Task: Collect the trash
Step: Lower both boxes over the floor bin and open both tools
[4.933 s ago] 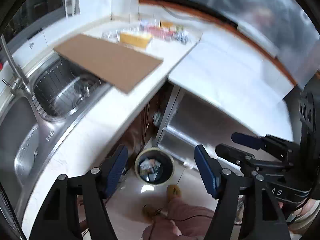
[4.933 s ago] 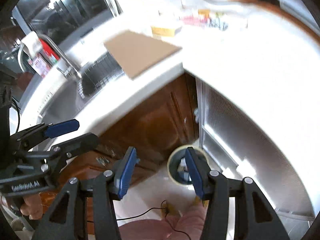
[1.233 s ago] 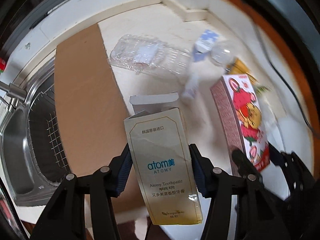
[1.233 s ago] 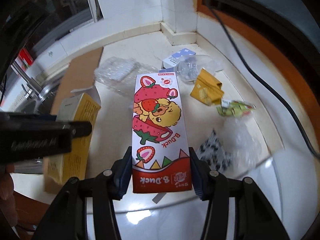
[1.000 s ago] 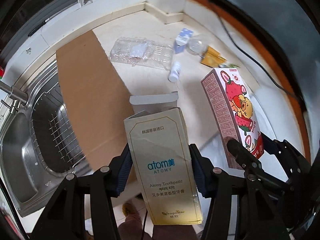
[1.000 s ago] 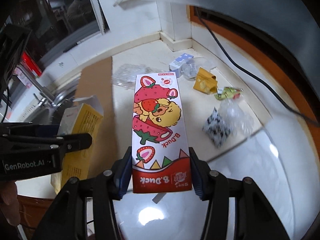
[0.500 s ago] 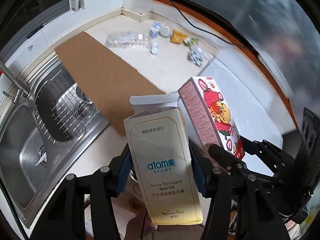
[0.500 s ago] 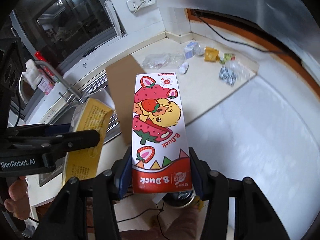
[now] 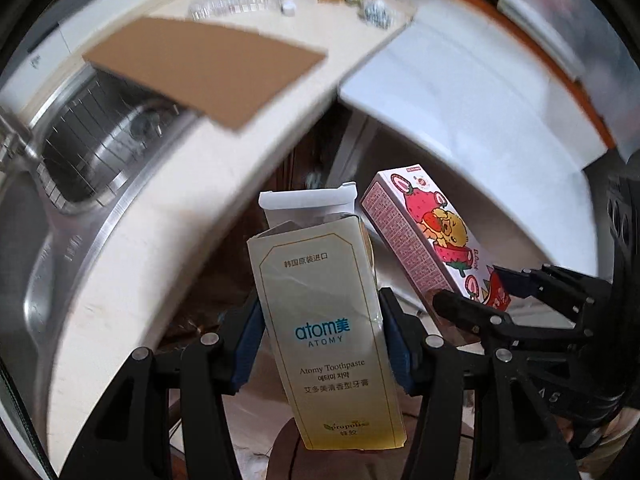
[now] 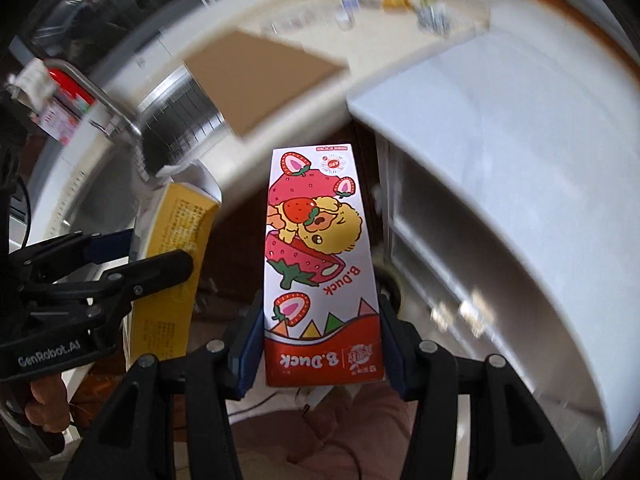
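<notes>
Cardboard cartons, one clamped in each claw

My left gripper (image 9: pixel 322 346) pinches the toothpaste box (image 9: pixel 326 316) low on its sides, my right gripper (image 10: pixel 320 350) the strawberry box (image 10: pixel 320 268); both look light and crushable (one flap gapes), held off the counter (image 9: pixel 172 216). More scraps (image 9: pixel 372 10) lie beyond the cardboard sheet (image 9: pixel 208 68).

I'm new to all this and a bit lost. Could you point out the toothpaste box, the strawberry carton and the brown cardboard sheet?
Atomy toothpaste box (image 9: pixel 326 332): left wrist view, front panel at the logo.
B.Duck strawberry carton (image 10: pixel 318 264): right wrist view, printed front face.
cardboard sheet (image 9: pixel 208 66): left wrist view, middle of its flat top.
</notes>
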### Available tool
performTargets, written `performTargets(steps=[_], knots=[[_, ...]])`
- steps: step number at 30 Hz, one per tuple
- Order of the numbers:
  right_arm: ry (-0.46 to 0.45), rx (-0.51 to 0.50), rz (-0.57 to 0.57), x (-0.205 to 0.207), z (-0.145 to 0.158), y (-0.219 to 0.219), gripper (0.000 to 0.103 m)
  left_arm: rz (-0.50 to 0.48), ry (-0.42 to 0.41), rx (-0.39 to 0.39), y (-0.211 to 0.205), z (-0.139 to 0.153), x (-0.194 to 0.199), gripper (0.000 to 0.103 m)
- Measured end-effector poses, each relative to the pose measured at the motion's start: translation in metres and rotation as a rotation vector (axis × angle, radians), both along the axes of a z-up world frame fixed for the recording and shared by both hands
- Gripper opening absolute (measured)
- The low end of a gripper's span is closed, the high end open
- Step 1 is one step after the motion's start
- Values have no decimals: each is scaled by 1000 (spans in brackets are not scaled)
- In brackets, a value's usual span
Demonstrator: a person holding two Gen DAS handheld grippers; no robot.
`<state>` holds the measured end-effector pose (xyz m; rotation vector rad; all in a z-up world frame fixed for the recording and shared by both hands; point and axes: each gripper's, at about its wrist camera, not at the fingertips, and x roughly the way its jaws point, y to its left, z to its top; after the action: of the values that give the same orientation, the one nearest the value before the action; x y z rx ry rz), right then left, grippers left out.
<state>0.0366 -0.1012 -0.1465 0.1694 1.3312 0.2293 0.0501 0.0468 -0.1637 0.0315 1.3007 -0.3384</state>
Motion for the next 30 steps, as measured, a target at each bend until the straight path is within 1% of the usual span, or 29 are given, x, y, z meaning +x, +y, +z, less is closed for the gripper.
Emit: performTargets(steps=[2,3,4,6,7,9,10,11,14,15,17,19,20,21,23,25,26,27,28,30], knots=[[52,6,-16,-3,-35,-4,51,-16,15,21,-6,-31,-6,53],[65,10,-20,-3,-47,-6,51,-25,28,28,-10,-51,-7,53],[90,15,-36,-4,-67,-9,51,-28,33,31,-12,-64,-7,53],[147,30,-64,-3,-108,-15,52,-32,32,50,-19,-103,-9,54],[166,30,-73,-3,-125,-17,52,-37,39,58,-21,-116,-8,54],[204,18,-85,0,-167,-20,52,-46,68,63,-27,-158,-5,54],[221,16,-89,2,-184,-21,52,-46,82,66,-29,-174,-3,54],[244,14,-96,5,-207,-22,52,-45,99,66,-30,-190,1,54],[300,18,-107,13,-260,-23,52,-33,133,78,-33,-245,18,54],[309,17,-107,15,-271,-21,52,-30,139,80,-34,-255,22,54],[338,17,-107,20,-301,-19,52,-12,151,104,-34,-287,34,55],[357,23,-105,28,-330,-17,52,-4,164,111,-33,-311,46,56],[359,22,-103,29,-339,-17,52,3,175,112,-34,-321,51,56],[363,23,-103,35,-354,-16,53,12,187,109,-33,-332,55,57],[368,19,-103,41,-371,-14,53,41,226,91,-28,-355,63,61],[380,1,-106,47,-389,-14,53,67,238,78,-24,-367,68,73],[378,5,-110,49,-396,-15,55,78,236,78,-21,-372,70,77],[374,2,-109,50,-400,-15,58,82,239,80,-19,-376,71,82],[369,-5,-107,53,-402,-15,59,84,242,83,-16,-379,71,86],[363,-4,-106,54,-403,-18,60,78,242,102,-13,-384,69,88]])
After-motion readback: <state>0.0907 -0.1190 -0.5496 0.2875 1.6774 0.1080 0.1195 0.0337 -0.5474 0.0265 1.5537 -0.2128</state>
